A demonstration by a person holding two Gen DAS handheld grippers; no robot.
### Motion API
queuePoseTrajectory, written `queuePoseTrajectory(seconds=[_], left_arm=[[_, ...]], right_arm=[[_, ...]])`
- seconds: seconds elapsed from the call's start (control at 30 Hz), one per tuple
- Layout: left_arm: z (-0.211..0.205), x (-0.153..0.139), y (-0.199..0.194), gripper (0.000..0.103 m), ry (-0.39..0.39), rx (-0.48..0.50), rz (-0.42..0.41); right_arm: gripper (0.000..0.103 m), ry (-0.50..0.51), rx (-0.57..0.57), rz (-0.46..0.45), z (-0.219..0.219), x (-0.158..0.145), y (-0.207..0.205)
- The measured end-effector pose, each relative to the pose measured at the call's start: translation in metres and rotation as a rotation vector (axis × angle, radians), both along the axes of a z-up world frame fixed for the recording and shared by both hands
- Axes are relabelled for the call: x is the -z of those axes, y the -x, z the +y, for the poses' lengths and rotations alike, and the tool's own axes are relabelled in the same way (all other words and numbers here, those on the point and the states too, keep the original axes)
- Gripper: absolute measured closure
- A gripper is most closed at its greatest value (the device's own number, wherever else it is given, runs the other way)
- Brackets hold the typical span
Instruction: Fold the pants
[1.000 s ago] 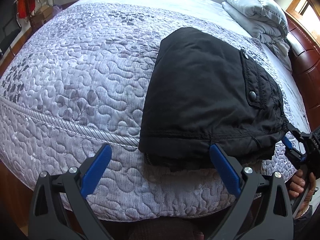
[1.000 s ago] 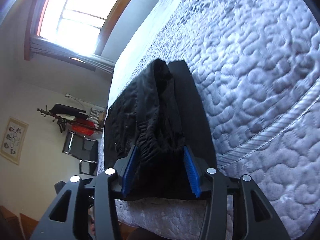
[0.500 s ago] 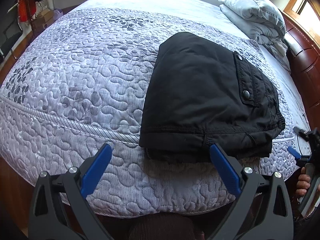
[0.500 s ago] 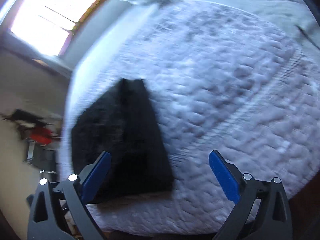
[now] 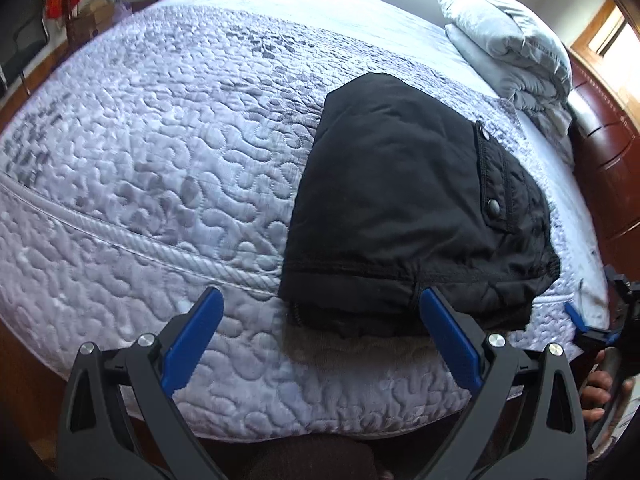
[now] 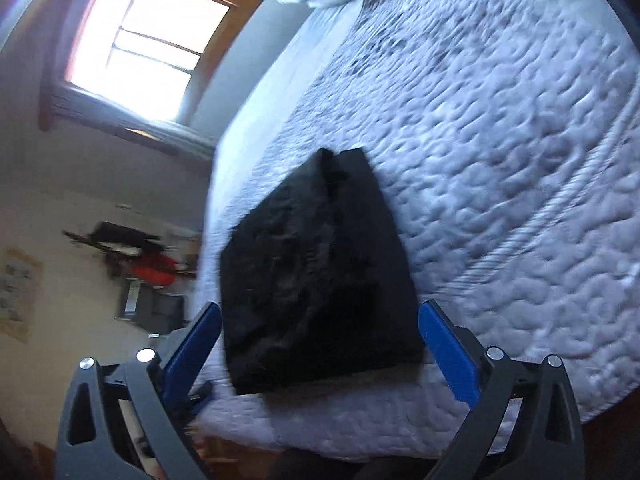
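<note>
Black pants [image 5: 404, 208] lie folded into a compact stack near the front right edge of the bed, with a snap-button pocket on top. They also show in the right wrist view [image 6: 316, 280]. My left gripper [image 5: 320, 332] is open and empty, just in front of the stack's near edge. My right gripper [image 6: 320, 344] is open and empty, held off the stack's end; it also shows in the left wrist view [image 5: 588, 320] at the bed's right edge, held by a hand.
The bed has a grey quilted cover [image 5: 160, 168]. A folded grey duvet [image 5: 512, 44] lies at the far right. A dark wooden headboard [image 5: 608, 160] runs along the right. A window [image 6: 148, 48] and clutter on the floor [image 6: 148, 272] show beyond the bed.
My right gripper let go of the pants' end, opened and pulled back from the stack. The pants settled flat on the bed. My left gripper stayed open and moved little.
</note>
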State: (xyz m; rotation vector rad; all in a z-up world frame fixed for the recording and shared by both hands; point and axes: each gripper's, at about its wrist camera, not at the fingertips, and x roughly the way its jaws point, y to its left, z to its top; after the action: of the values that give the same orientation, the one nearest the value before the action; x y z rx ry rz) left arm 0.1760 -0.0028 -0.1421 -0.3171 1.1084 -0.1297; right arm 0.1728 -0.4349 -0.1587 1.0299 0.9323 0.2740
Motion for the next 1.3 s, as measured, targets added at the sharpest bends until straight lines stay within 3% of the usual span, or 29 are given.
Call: queuePoseTrajectory(seconds=[0.07, 0.23, 0.3, 0.47, 0.57, 0.73, 1.03, 1.3], left_arm=[[0.005, 0.004, -0.008, 0.005, 0.045, -0.007, 0.015], [0.013, 0.01, -0.025, 0.005, 0.134, -0.012, 0.042], [0.012, 0.008, -0.026, 0.005, 0.103, -0.014, 0.029], [-0.002, -0.012, -0.029, 0.005, -0.072, 0.035, -0.061], [-0.008, -0.022, -0.035, 0.005, -0.122, 0.067, -0.093], [-0.015, -0.036, -0.048, 0.005, -0.144, 0.101, -0.142], [-0.031, -0.041, -0.067, 0.005, -0.203, 0.162, -0.208], [-0.04, -0.02, -0.084, 0.005, -0.203, 0.219, -0.157]], right_arm=[[0.003, -0.011, -0.031, 0.065, -0.001, 0.01, -0.013], [0.003, -0.054, -0.055, 0.08, -0.002, 0.028, -0.031], [0.003, -0.034, -0.065, 0.07, -0.002, 0.028, -0.034], [0.003, 0.029, -0.108, 0.04, 0.003, 0.026, -0.047], [0.003, 0.098, -0.152, 0.029, 0.009, 0.023, -0.059], [0.003, 0.18, -0.214, 0.012, 0.018, 0.015, -0.077], [0.003, 0.203, -0.258, 0.019, 0.03, 0.02, -0.099], [0.003, 0.231, -0.278, 0.038, 0.036, 0.034, -0.102]])
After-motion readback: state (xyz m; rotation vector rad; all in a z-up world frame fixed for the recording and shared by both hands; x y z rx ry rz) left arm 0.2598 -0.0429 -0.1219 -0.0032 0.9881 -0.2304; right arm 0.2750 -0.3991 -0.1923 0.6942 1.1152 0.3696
